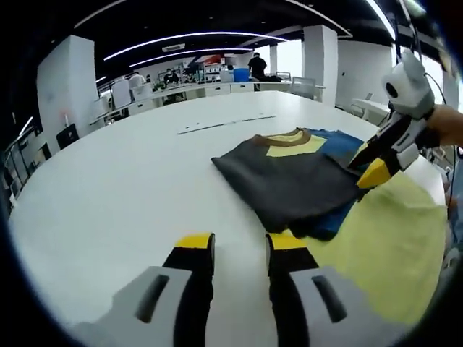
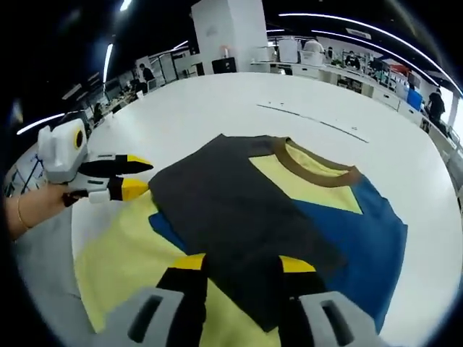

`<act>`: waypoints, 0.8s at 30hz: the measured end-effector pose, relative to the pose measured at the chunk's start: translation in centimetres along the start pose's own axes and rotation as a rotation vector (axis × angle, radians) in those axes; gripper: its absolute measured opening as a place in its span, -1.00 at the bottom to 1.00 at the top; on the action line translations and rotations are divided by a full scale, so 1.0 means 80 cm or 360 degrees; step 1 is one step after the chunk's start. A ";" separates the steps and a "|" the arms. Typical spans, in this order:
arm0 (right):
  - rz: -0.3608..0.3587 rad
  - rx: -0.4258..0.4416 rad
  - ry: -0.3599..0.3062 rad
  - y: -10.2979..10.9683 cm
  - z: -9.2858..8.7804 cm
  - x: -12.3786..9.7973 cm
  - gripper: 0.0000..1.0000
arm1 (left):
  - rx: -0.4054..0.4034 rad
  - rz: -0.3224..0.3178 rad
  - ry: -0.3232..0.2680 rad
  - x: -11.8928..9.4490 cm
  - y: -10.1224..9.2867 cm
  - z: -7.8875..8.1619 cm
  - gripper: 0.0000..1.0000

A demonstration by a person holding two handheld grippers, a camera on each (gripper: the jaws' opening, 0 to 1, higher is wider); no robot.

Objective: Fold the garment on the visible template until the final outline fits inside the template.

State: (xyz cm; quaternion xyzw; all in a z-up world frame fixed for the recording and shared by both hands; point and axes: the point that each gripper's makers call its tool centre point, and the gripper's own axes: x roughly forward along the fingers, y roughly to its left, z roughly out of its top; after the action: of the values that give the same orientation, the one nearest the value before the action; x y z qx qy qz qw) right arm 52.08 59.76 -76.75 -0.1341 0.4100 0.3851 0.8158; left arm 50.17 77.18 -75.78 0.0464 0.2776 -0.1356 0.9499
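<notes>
A: Where was the garment (image 2: 275, 217) at this entry?

B: It lay on the white bench (image 1: 130, 181), partly on a pale yellow template (image 1: 391, 246). A dark grey panel was already folded over the blue and yellow body, brown collar away from you. In the right claw view, the yellow sheet showed beyond the garment's near and left edges.

A: And your claws?

B: Your right claw (image 1: 372, 173) sat at the folded edge of the grey panel. In its own view the jaws (image 2: 235, 267) stood a little apart with the grey cloth running between the tips; I could not tell whether they were pinching it. Your left claw (image 1: 239, 249) hung over bare bench just short of the garment, jaws slightly parted, holding nothing.

A: Step in hand?

B: My judgement: mid-fold, one side turned in. The blue side still spread wide, so the next move called for turning it inward, then checking the outline against the yellow sheet.
</notes>
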 end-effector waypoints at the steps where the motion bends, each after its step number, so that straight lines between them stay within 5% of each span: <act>1: -0.0011 -0.0008 0.0003 -0.001 0.000 0.001 -0.35 | -0.0011 -0.0011 -0.0003 0.001 -0.002 0.000 -0.57; 10: -0.0138 -0.0085 0.0023 -0.010 -0.003 0.001 -0.55 | -0.0028 -0.0090 0.0003 0.007 -0.027 -0.002 -0.73; 24: -0.0177 0.0088 -0.0021 -0.018 -0.001 -0.002 -1.00 | -0.0214 -0.0157 -0.0009 0.016 -0.038 -0.001 -0.99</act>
State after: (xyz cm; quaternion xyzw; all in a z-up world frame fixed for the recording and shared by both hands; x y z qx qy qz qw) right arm 53.08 58.67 -76.82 -0.1316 0.4070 0.3287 0.8420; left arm 50.27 73.98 -76.58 -0.0316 0.2853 -0.1633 0.9439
